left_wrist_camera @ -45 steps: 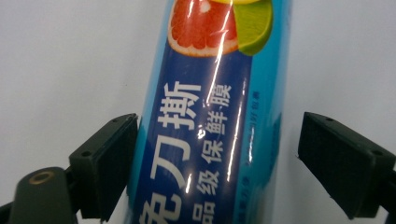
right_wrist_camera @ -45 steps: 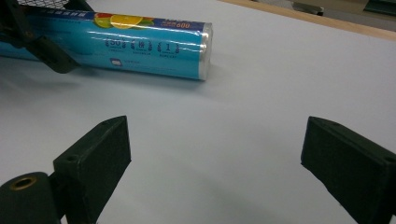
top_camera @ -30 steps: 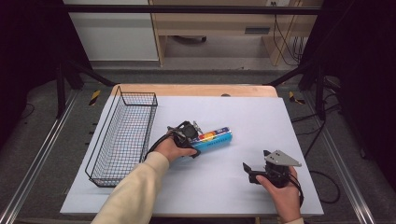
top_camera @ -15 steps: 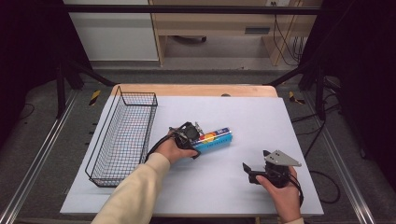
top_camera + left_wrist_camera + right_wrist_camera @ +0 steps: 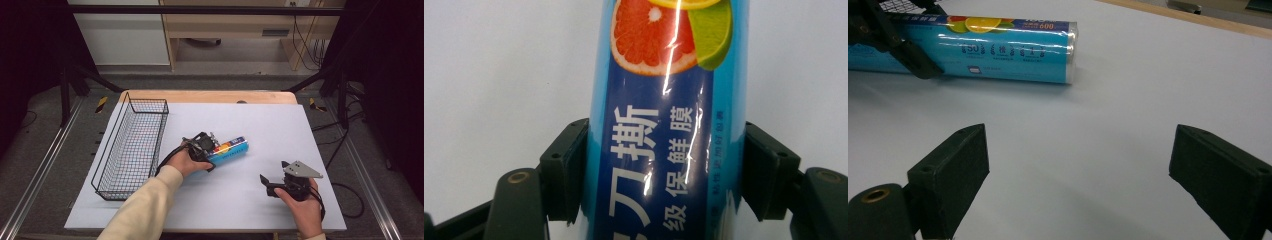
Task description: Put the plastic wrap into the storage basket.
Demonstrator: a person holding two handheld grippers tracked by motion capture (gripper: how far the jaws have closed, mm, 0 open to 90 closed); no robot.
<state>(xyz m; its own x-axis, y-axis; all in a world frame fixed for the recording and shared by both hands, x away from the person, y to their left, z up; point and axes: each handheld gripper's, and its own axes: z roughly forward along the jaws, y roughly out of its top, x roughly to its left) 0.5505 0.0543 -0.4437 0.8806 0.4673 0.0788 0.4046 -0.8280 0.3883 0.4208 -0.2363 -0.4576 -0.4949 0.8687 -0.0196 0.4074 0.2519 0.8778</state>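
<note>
I'm looking at the blue roll (image 5: 229,149) lying on its side near the middle of the white table (image 5: 280,130), its long axis running away from my left gripper (image 5: 204,145) toward the far right. In the left gripper view the roll (image 5: 664,150) is sitting between the jaws, both pads touching its sides, so I'm judging it clamped. My right gripper (image 5: 272,181) is resting well apart, jaws wide and empty. The wire basket (image 5: 131,145) is lying to the left, nearer my left hand.

A white table (image 5: 280,125) bears a wire basket (image 5: 131,145) and blue roll (image 5: 231,149).
</note>
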